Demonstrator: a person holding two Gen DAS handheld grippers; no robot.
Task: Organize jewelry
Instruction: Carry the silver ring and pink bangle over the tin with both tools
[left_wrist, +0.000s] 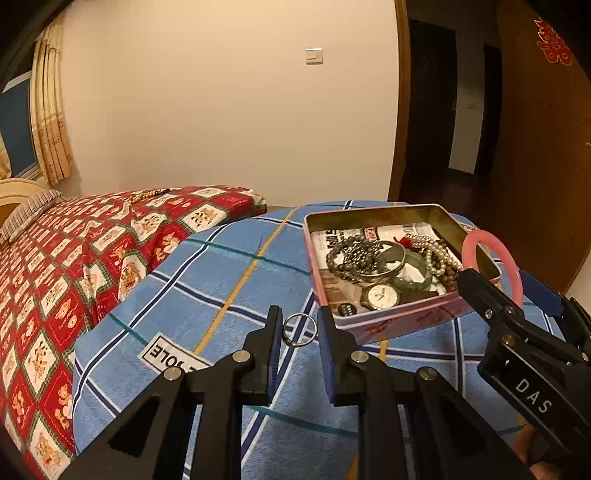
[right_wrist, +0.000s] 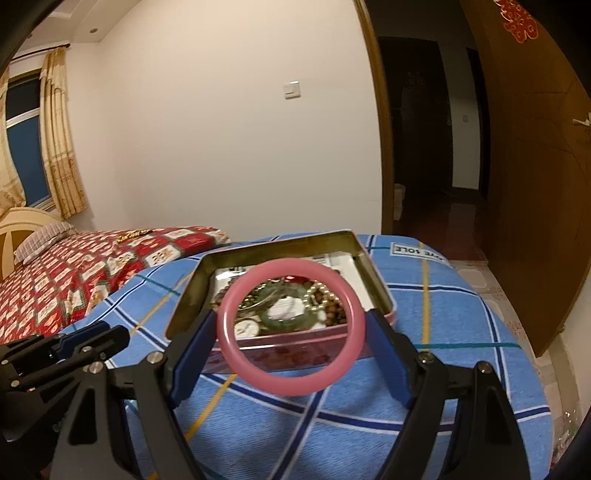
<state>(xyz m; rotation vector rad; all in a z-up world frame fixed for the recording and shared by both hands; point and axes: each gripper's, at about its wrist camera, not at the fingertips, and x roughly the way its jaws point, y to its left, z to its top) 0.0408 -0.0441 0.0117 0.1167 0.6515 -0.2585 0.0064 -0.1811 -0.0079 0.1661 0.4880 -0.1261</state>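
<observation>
A pink tin (left_wrist: 369, 215) (right_wrist: 277, 244) stands open on the blue checked cloth (left_wrist: 229, 266). It holds a watch (left_wrist: 380, 296), a green jade bangle (left_wrist: 413, 283), pearls (left_wrist: 424, 243) and dark bead bracelets (left_wrist: 347, 254). My left gripper (left_wrist: 300, 314) (right_wrist: 110, 332) hovers just in front of the tin's near left corner, shut on a thin silver ring (left_wrist: 295, 343). My right gripper (right_wrist: 291, 314) (left_wrist: 493, 280) is over the tin's near right edge. Its jaws stand wide, with both pads against a pink bangle (right_wrist: 291, 384) (left_wrist: 515, 273) held upright.
The cloth covers a rounded surface whose edge drops off at the right (right_wrist: 532, 369). A bed with a red patterned quilt (left_wrist: 55, 280) lies to the left, with a gold bead strand (left_wrist: 147, 195) on it. An open wooden door (right_wrist: 524, 184) is at the right.
</observation>
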